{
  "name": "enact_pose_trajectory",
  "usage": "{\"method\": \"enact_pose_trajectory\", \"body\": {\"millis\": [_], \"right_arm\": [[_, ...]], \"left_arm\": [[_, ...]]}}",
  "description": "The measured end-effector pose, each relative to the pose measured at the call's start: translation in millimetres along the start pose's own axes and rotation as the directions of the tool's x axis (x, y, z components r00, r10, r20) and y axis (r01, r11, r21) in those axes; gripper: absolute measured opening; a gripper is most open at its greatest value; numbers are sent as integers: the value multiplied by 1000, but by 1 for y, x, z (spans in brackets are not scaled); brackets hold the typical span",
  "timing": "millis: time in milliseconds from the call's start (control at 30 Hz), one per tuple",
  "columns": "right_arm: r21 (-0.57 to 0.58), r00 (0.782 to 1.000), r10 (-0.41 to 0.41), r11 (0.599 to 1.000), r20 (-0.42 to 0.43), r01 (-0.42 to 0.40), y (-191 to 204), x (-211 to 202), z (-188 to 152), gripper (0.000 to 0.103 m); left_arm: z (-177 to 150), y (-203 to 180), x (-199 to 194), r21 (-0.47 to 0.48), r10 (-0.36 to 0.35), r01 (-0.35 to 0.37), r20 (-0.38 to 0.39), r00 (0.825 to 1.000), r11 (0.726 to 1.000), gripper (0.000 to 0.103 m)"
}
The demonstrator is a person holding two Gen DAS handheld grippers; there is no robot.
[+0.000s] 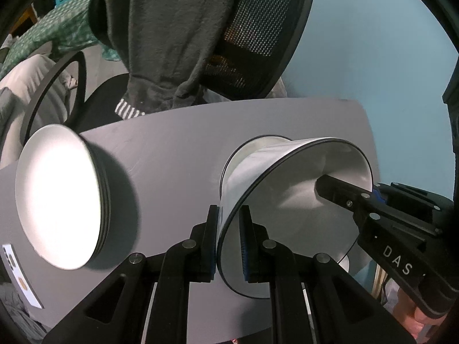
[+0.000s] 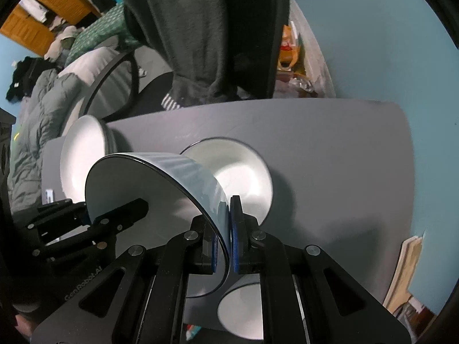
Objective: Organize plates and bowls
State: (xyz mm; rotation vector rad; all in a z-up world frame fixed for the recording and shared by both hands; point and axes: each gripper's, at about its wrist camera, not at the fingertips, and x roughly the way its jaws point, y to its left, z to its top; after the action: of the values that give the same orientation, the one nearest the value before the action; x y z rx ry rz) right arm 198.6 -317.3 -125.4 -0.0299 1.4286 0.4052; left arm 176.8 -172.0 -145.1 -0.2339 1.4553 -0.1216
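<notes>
A white bowl with a dark rim [image 1: 289, 200] hangs above the grey table [image 1: 178, 149], held at two sides. My left gripper [image 1: 229, 243] is shut on its near wall. My right gripper [image 2: 225, 243] is shut on the opposite wall [image 2: 198, 180]; it also shows in the left wrist view [image 1: 338, 189]. A second white bowl [image 2: 241, 172] stands on the table just behind and under the held one. A stack of white plates [image 1: 57, 195] sits at the table's left; it also shows in the right wrist view [image 2: 83, 152]. Another white bowl [image 2: 243, 312] lies close below my right gripper.
An office chair [image 1: 258, 43] draped with a dark grey garment [image 1: 172, 34] stands at the table's far edge. A white card [image 1: 20, 275] lies at the left front edge. Papers [image 2: 407, 272] lean on the blue wall at the right.
</notes>
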Motion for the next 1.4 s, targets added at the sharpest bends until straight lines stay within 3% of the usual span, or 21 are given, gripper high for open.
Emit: {"method": "enact_pose_trajectory", "body": {"millis": [400, 567, 700, 1100, 1167, 1233, 1300, 1400], "right_arm": [[49, 998, 8, 999, -57, -6, -24, 23, 10, 8], [48, 997, -21, 999, -71, 25, -27, 27, 10, 8], [56, 996, -36, 998, -79, 41, -32, 24, 11, 11], [20, 996, -64, 998, -58, 65, -30, 11, 15, 13], [3, 996, -87, 996, -38, 87, -26, 3, 13, 18], [-7, 995, -100, 995, -21, 100, -23, -3, 11, 30], [-22, 993, -115, 993, -5, 115, -19, -9, 9, 32], [-39, 992, -127, 991, 14, 127, -15, -19, 5, 38]], "left_arm": [[18, -4, 34, 36, 56, -54, -54, 997, 998, 12], [18, -8, 36, 81, 93, -89, -46, 995, 993, 12], [21, -2, 39, 60, 71, -68, -64, 995, 996, 12], [19, -1, 27, 67, 98, -95, -36, 995, 993, 14], [16, -1, 22, 74, 102, -100, -25, 994, 992, 16], [14, -2, 16, 84, 101, -99, -9, 995, 991, 22], [10, -3, 9, 98, 90, -91, 11, 996, 991, 35], [2, -5, -2, 135, 77, -82, 43, 996, 987, 35]]}}
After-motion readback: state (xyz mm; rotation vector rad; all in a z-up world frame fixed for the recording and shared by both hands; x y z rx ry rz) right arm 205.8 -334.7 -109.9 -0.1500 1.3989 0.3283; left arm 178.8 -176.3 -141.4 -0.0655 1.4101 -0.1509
